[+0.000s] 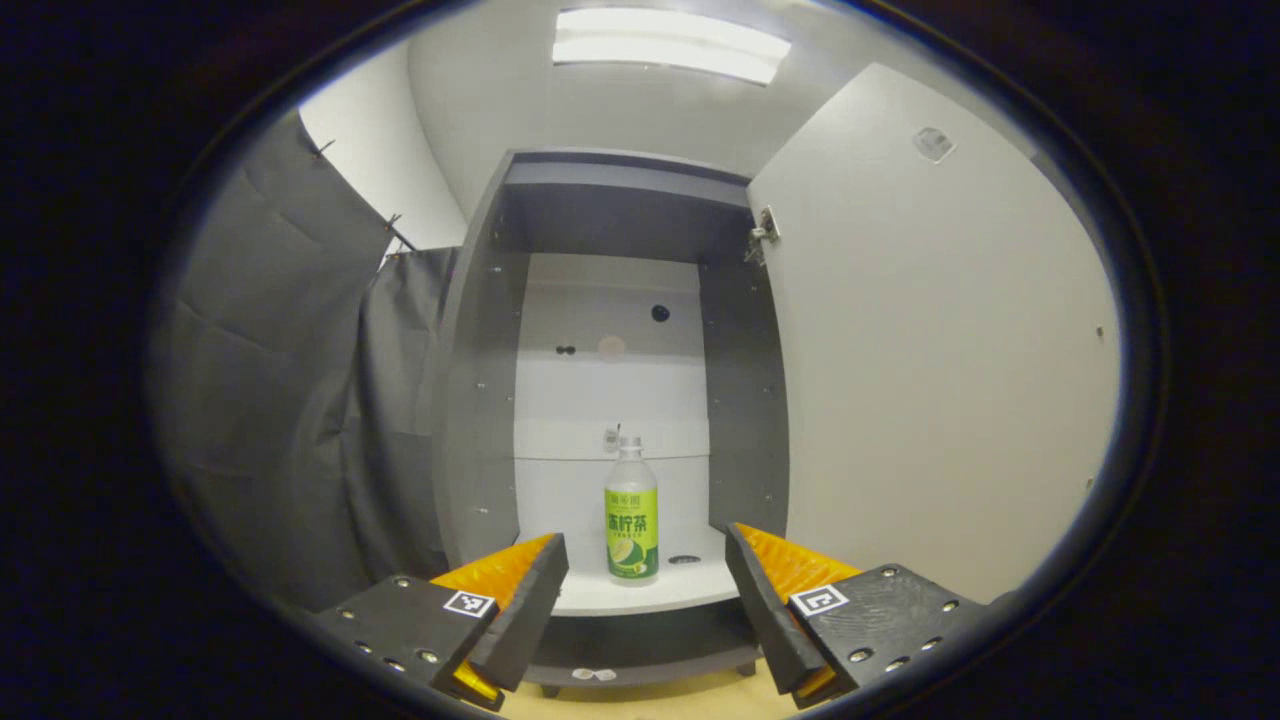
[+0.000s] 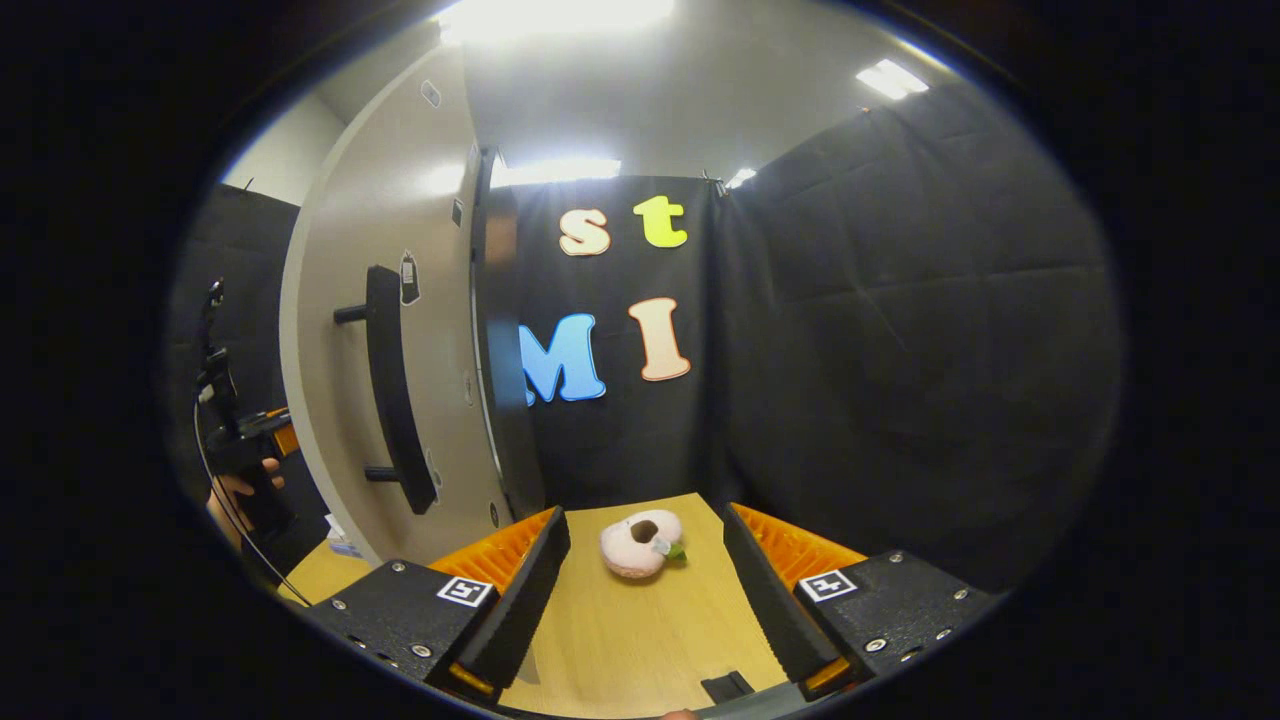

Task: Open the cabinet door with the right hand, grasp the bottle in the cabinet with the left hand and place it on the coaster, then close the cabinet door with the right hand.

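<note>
We held the left gripper open; the upright bottle stood straight ahead, farther inside the cabinet. The right gripper was open too, seemingly farther off.

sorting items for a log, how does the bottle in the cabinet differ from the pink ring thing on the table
The bottle stands upright and tall on a cabinet shelf; the pink ring lies flat and squat on the table. The bottle has a green label; the ring looks soft, with a centre hole. Neither is gripped.

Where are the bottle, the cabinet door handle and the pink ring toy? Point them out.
bottle (image 1: 632,520): left gripper view, on its green label.
cabinet door handle (image 2: 392,400): right gripper view, middle of the black bar.
pink ring toy (image 2: 632,548): right gripper view, on its lower rim.
</note>
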`<action>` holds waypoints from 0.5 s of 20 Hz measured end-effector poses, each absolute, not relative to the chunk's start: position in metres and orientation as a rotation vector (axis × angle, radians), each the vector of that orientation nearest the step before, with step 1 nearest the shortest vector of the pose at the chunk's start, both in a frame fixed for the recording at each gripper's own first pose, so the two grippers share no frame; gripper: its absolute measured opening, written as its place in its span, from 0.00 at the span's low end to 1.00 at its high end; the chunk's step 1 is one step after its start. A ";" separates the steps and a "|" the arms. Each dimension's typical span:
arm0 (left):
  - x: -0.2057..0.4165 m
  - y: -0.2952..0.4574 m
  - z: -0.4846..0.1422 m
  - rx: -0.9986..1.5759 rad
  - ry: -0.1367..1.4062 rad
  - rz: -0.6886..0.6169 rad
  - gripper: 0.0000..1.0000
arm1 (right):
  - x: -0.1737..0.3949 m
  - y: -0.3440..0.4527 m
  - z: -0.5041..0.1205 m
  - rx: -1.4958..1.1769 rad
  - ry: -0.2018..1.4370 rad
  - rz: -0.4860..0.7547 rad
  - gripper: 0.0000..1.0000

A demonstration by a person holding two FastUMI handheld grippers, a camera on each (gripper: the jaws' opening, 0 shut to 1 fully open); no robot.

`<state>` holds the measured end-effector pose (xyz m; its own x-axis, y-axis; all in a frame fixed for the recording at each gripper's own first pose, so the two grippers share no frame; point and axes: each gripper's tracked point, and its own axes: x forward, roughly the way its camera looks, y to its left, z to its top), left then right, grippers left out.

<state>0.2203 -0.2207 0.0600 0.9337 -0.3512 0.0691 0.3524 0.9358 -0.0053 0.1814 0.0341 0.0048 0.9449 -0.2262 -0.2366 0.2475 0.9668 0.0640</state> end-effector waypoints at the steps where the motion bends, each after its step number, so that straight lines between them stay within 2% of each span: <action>1: 0.232 -0.223 0.059 -0.020 -0.064 -0.366 0.91 | 0.182 0.034 0.002 0.093 0.233 -0.255 0.95; 2: 0.246 -0.226 0.057 -0.020 -0.060 -0.372 0.93 | 0.183 0.034 -0.001 0.095 0.238 -0.267 0.95; 10: 0.335 -0.252 0.020 -0.030 -0.015 -0.426 0.91 | 0.192 0.032 -0.028 0.126 0.288 -0.373 0.95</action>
<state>0.3348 -0.2523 0.0203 0.9104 -0.4132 0.0203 0.4136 0.9101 -0.0256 0.1916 0.0323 -0.0284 0.8913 -0.3408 -0.2993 0.3762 0.9240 0.0682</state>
